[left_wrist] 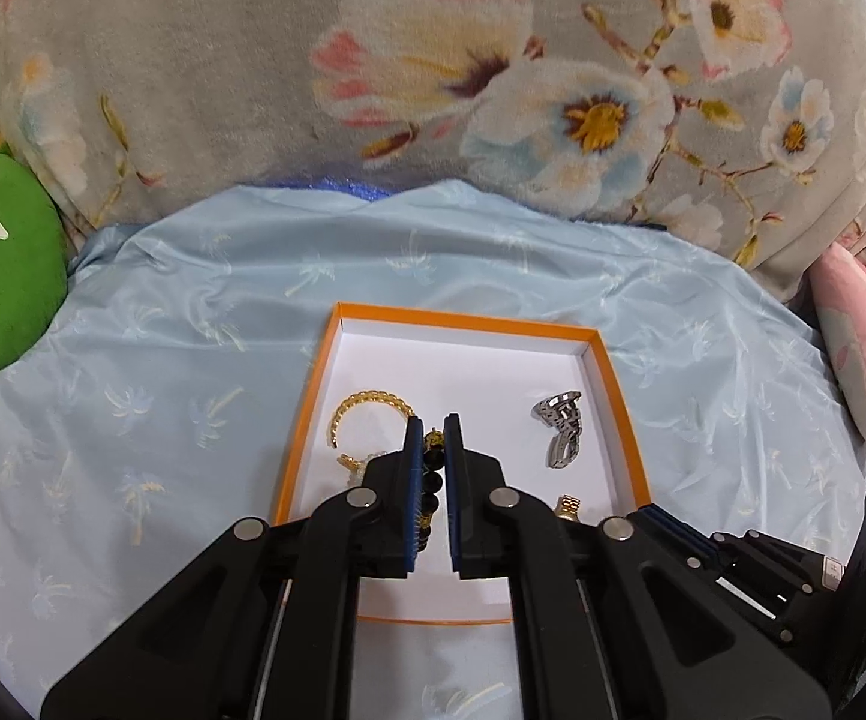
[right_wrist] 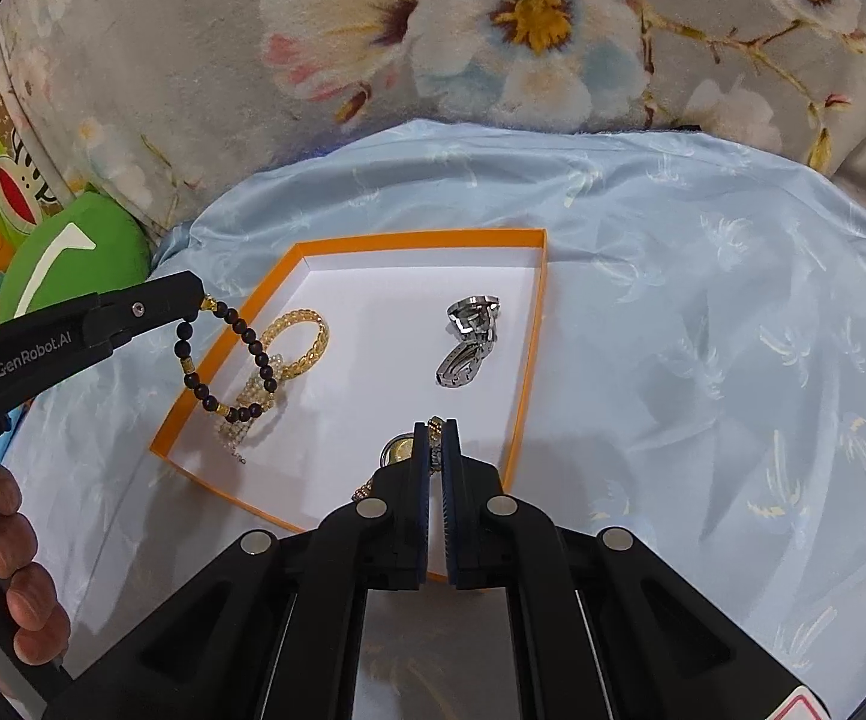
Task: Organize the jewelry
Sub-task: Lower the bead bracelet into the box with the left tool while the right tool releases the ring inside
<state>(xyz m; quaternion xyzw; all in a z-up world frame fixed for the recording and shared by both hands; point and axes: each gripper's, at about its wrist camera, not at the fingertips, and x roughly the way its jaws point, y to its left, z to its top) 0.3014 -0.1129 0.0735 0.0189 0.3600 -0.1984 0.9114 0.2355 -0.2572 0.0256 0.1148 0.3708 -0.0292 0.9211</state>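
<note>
Both hand-held grippers clamped on jewelry over the orange-rimmed box (right_wrist: 532, 324)

The left hand-held gripper (left_wrist: 433, 420) pinches a dark beaded bracelet (right_wrist: 235, 360) that dangles over the box's left rim; the right hand-held gripper (right_wrist: 435, 429) is closed on a gold watch (right_wrist: 400, 450) at the near edge. Inside lie a gold bangle (left_wrist: 367, 411) and a silver watch (left_wrist: 562, 426), well apart, on a blue cloth (right_wrist: 703, 330)

Closed right gripper (right_wrist: 435, 441) pinching gold-coloured metal watch (right_wrist: 398, 450) inside shallow orange-rimmed white cardboard box (right_wrist: 532, 324). Left gripper (right_wrist: 196, 300) dangling dark-bead bracelet (right_wrist: 230, 354) over box's left edge. Silver metal watch (right_wrist: 469, 339) lying farther back.
</note>
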